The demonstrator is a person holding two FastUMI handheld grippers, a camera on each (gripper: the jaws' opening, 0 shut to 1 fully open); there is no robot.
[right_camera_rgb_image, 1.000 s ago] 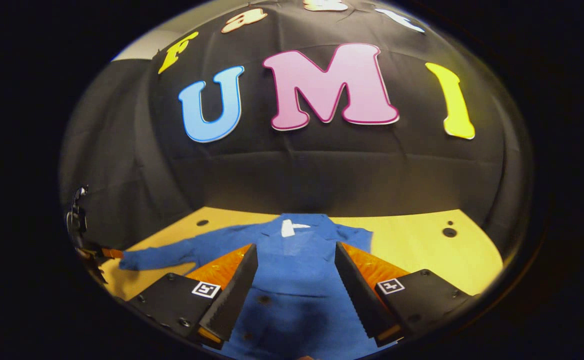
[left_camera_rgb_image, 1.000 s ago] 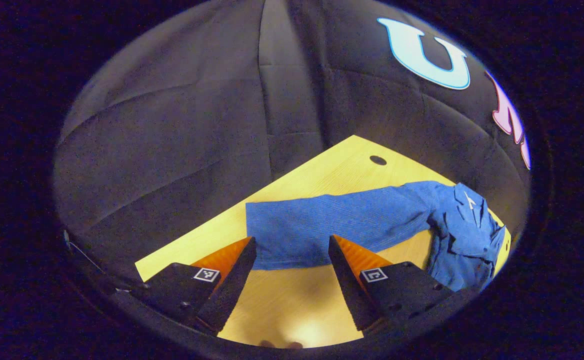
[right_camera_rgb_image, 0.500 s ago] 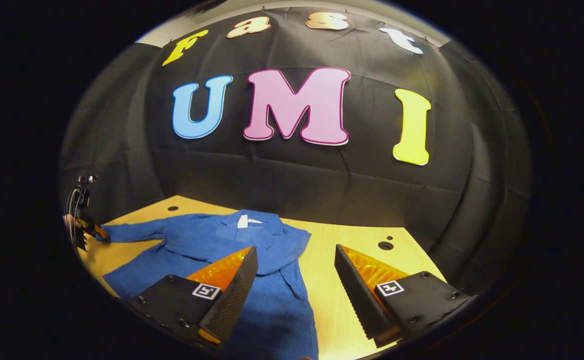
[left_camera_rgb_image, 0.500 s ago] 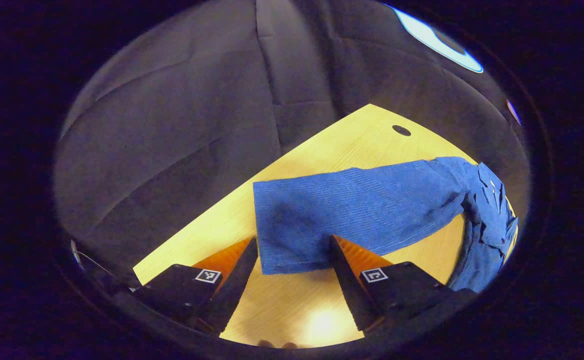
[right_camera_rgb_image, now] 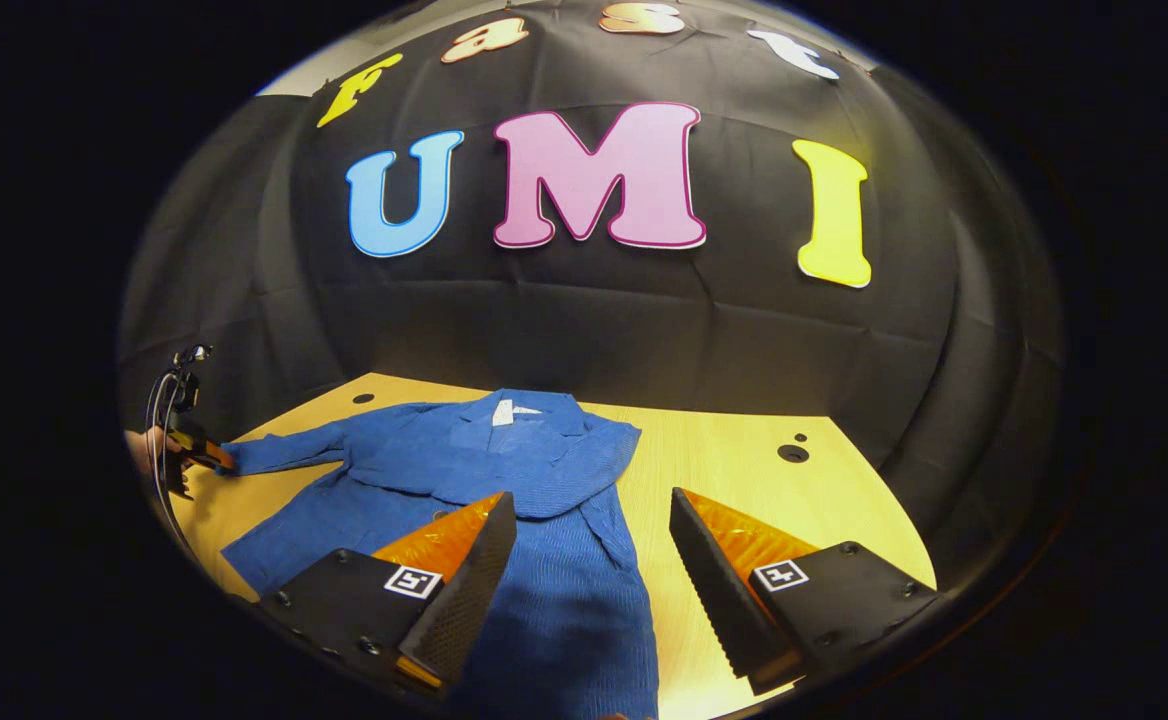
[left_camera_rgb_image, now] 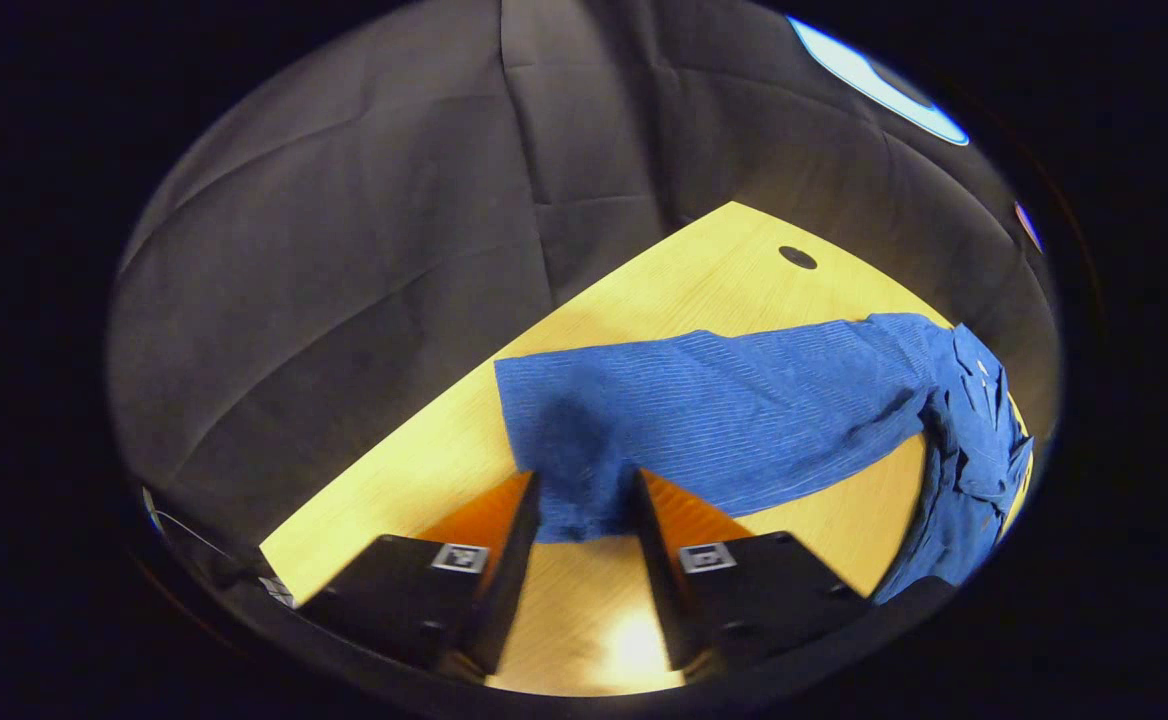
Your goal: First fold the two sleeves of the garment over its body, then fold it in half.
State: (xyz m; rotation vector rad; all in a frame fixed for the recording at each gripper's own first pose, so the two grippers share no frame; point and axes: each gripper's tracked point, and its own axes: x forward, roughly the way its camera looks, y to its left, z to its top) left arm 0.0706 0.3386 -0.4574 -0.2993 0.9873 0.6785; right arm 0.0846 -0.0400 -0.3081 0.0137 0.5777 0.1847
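A blue jacket (right_camera_rgb_image: pixel 414 470) lies flat on the yellow wooden table (right_camera_rgb_image: pixel 734 480), collar toward the wall. Its left sleeve (left_camera_rgb_image: pixel 744 395) stretches out sideways over the table. My left gripper (left_camera_rgb_image: pixel 584 482) is shut on the cuff end of that sleeve, and the cloth bunches between the fingers. In the right gripper view, that left gripper (right_camera_rgb_image: pixel 206 456) sits at the table's left edge with a hand behind it. My right gripper (right_camera_rgb_image: pixel 590 494) stands open above the jacket's right half, holding nothing. The jacket's other sleeve lies across its body.
Small round holes (right_camera_rgb_image: pixel 792 453) mark the table near the back right, and another hole (left_camera_rgb_image: pixel 797 257) shows past the sleeve. The black cloth wall closes the back and the sides. Bare tabletop (left_camera_rgb_image: pixel 644 290) lies to the right of the jacket.
My left gripper's fingers have closed in on the sleeve cuff, which now bunches between them. My right gripper has drifted slightly, still open over the jacket.
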